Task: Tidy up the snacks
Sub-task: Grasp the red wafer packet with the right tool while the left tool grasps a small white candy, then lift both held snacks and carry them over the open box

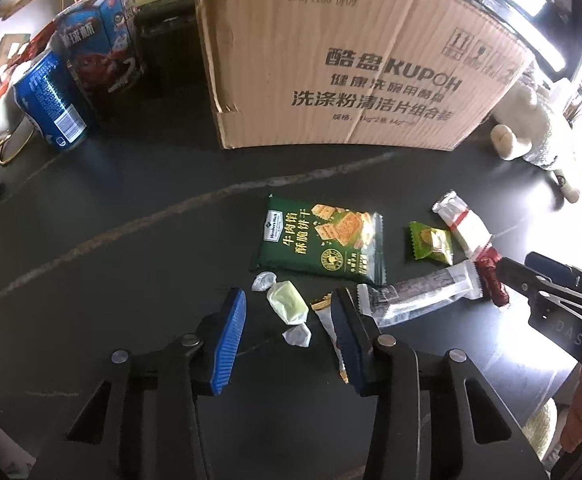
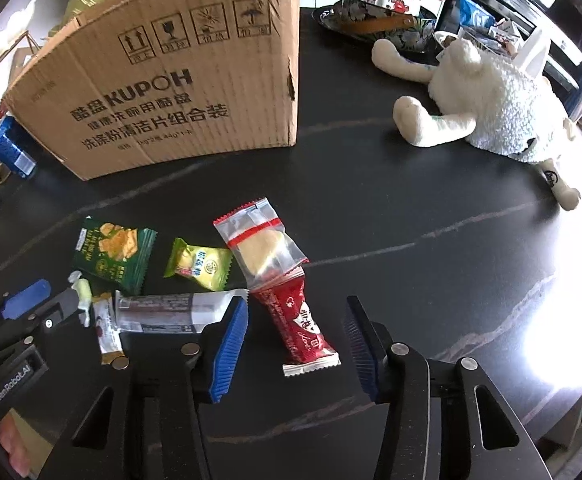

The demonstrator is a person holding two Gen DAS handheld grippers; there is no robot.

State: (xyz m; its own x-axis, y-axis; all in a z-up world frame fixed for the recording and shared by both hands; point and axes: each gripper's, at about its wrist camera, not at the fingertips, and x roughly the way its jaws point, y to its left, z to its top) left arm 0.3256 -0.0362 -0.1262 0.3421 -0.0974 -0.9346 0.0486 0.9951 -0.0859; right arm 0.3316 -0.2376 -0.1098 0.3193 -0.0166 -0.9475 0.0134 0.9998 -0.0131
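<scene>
Left claw (image 1: 289,320) parted, straddling a pale green twist-wrapped candy (image 1: 287,303) on the dark surface (image 1: 111,260); pads not seen touching it. Right-hand finger covering part of a slim gold-tipped sachet (image 1: 325,314), its print unreadable. Just beyond, a dark green cracker packet (image 1: 323,240) lying flat, a small lime-green packet (image 1: 431,246) beside it, then a clear pouch with a red band (image 1: 461,220).

Right claw (image 2: 295,340) likewise parted, either side of a red snack packet (image 2: 303,328) lying flat; no contact visible, and that packet's upper end tucked under the clear pouch. Left finger overlapping the end of a long clear-wrapped bar (image 2: 163,312). In the left wrist view, only the tip of the right claw showing at the frame edge.

Behind the snacks, a large cardboard box (image 2: 179,92) standing upright, contents hidden from both views. Left of it, a blue can (image 1: 51,100) and a blue carton (image 1: 103,48), half cut off by lens curve. Right of it, a white plush toy (image 2: 491,112) sprawled near the surface edge, with cluttered dishes behind, hard to make out.

Open bare surface ahead of the right claw, between packets and plush. Little room between the two claws, packets crowded there.
</scene>
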